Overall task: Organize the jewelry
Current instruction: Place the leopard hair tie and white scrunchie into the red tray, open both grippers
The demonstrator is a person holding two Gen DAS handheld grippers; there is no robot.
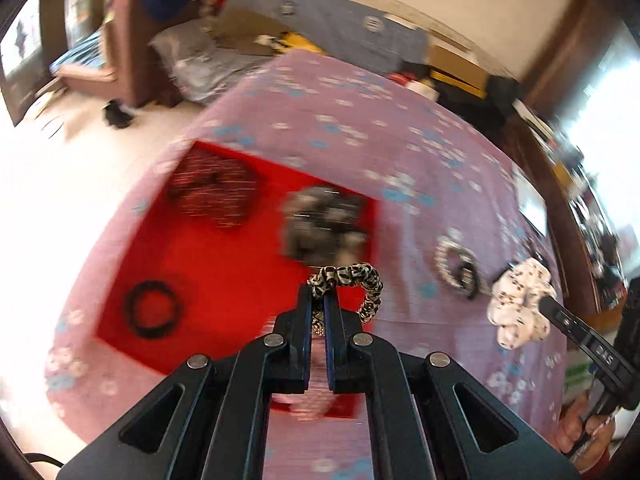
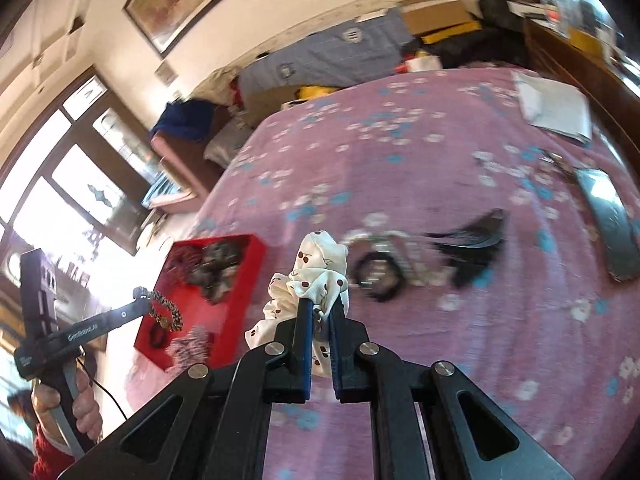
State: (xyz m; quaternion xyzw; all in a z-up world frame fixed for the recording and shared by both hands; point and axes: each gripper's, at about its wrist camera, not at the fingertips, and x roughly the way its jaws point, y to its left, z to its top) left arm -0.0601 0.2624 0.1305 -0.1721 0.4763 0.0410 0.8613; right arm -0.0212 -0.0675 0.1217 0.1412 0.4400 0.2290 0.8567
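Left wrist view: the left gripper [image 1: 324, 300] pinches a soft, light leopard scrunchie [image 1: 352, 280] above the red tray's [image 1: 224, 280] near right edge; right gripper [image 2: 320, 308] clamps the floppy white scrunchie [image 2: 316, 276] by its fold.

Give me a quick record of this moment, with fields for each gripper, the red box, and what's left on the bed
left gripper: shut on leopard-print scrunchie, above the box's right edge
right gripper: shut on white cherry-print scrunchie, above the bedspread
red box: holds several dark hair ties and scrunchies, blurred
bedspread: pearl-and-black hair rings, a dark blurred piece beside them
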